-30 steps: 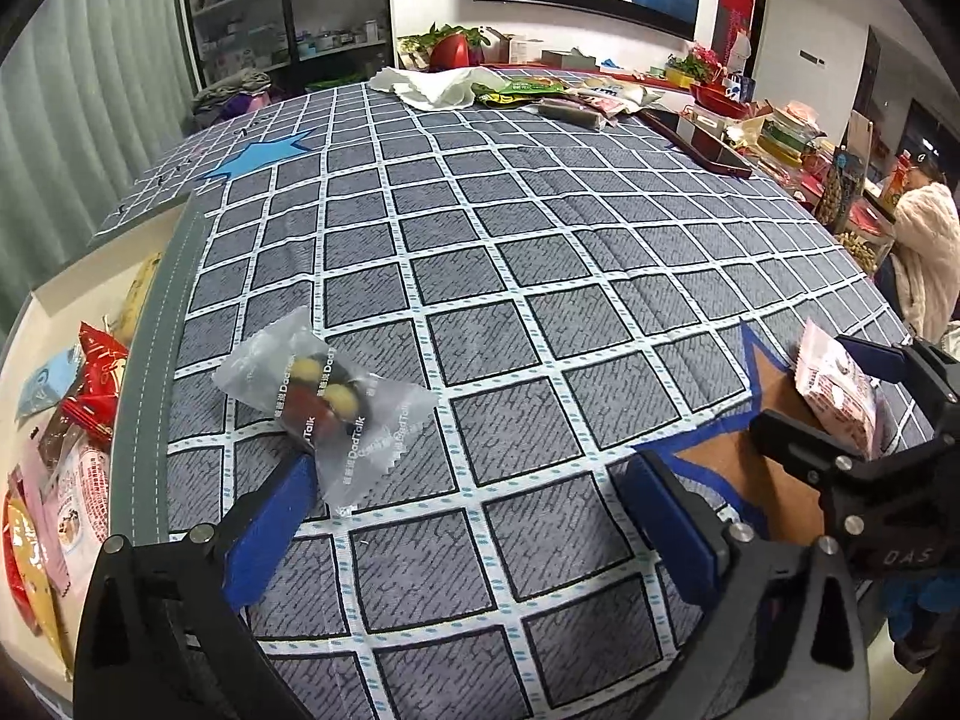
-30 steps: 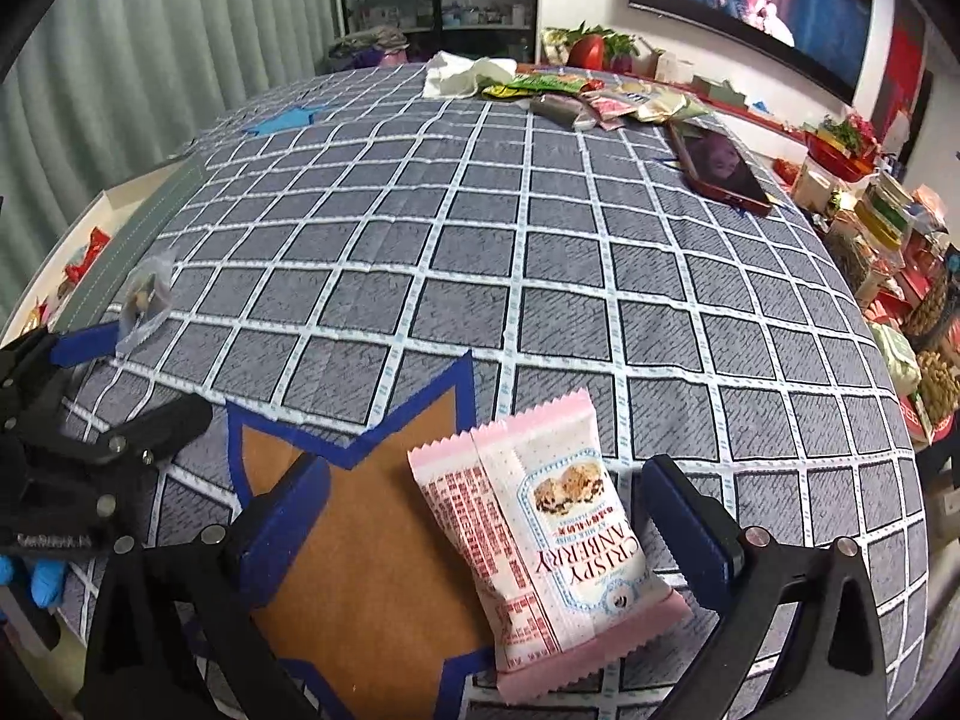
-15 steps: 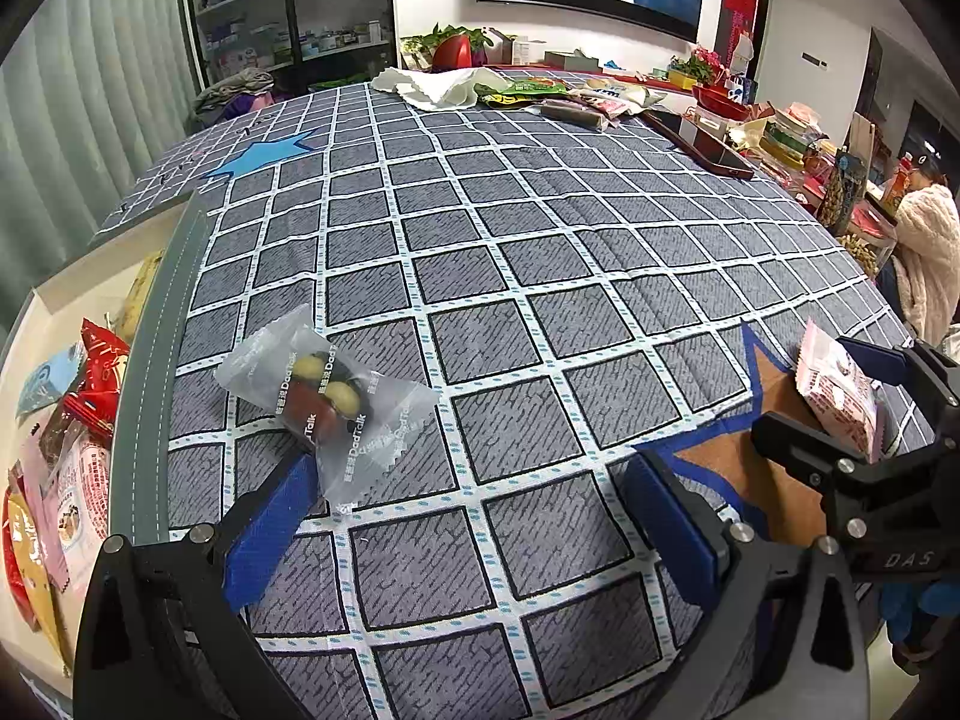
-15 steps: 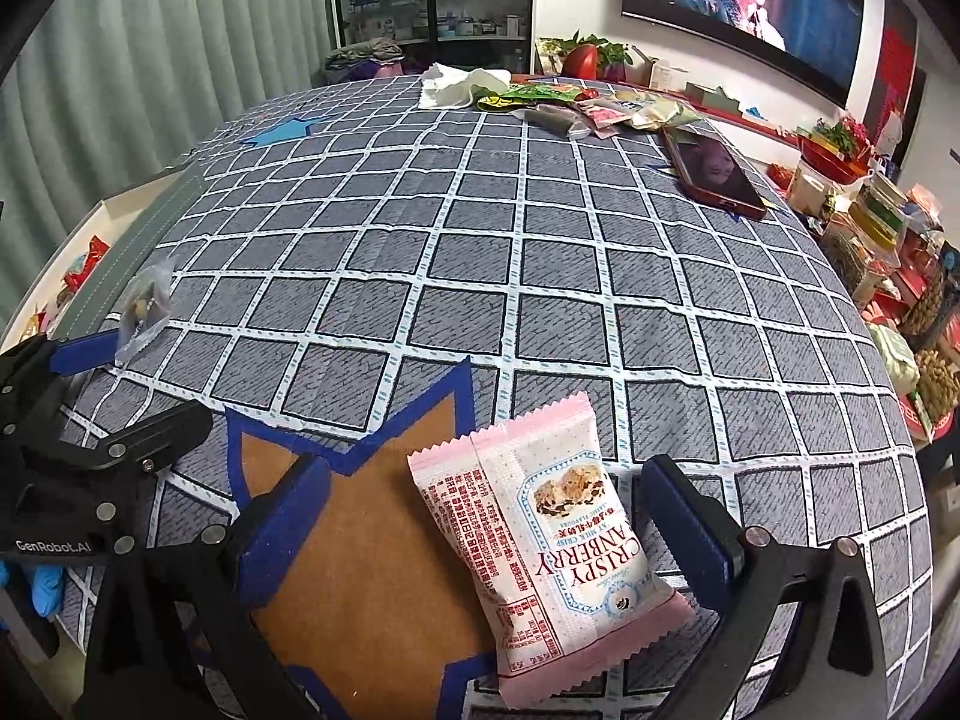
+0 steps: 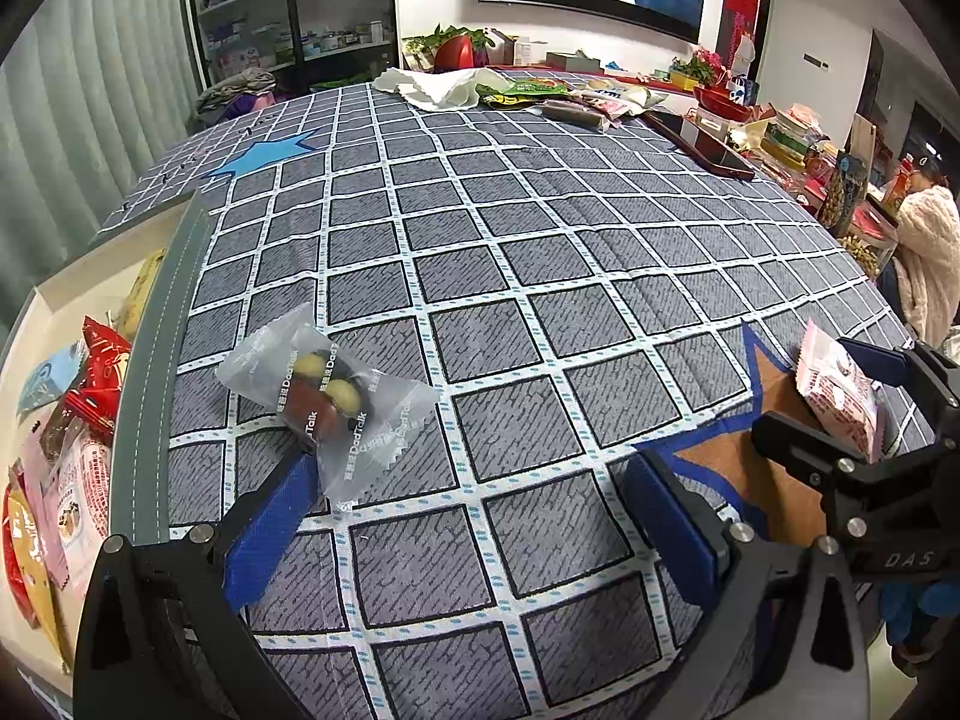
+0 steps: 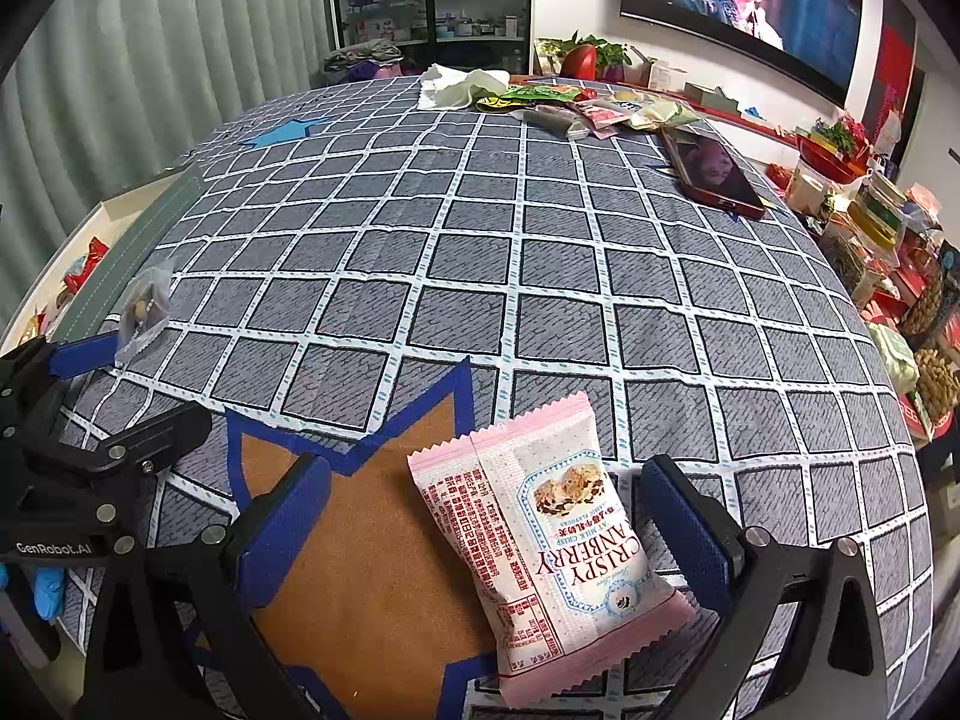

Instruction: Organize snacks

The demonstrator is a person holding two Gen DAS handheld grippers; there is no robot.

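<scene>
Left gripper (image 5: 468, 516): the fingers are spread wide and hold nothing; they are seen low over the checked cloth (image 5: 540, 252) on the desk.
Clear packet (image 5: 329, 397): a see-through snack wrapper with dark and yellow pieces inside lies flat, its near corner touching the tip of the left finger (image 5: 270, 525); the right finger is well apart from it.
Right gripper (image 6: 486, 534): the fingers are spread wide and empty.
Pink packet (image 6: 549, 546): a cranberry crisp pouch lies between the fingers, nearer the right finger, half over a brown star patch (image 6: 366, 546).
Tray (image 5: 60, 300): an open box holding other snacks is seen beyond the left finger of the left gripper, past a grey strip.
Step judged: each packet is being lined up for pickup.
Advice: the left fingers should be shifted leftward until the clear packet is centred, then closed on its filled middle, not the thin edge.
</scene>
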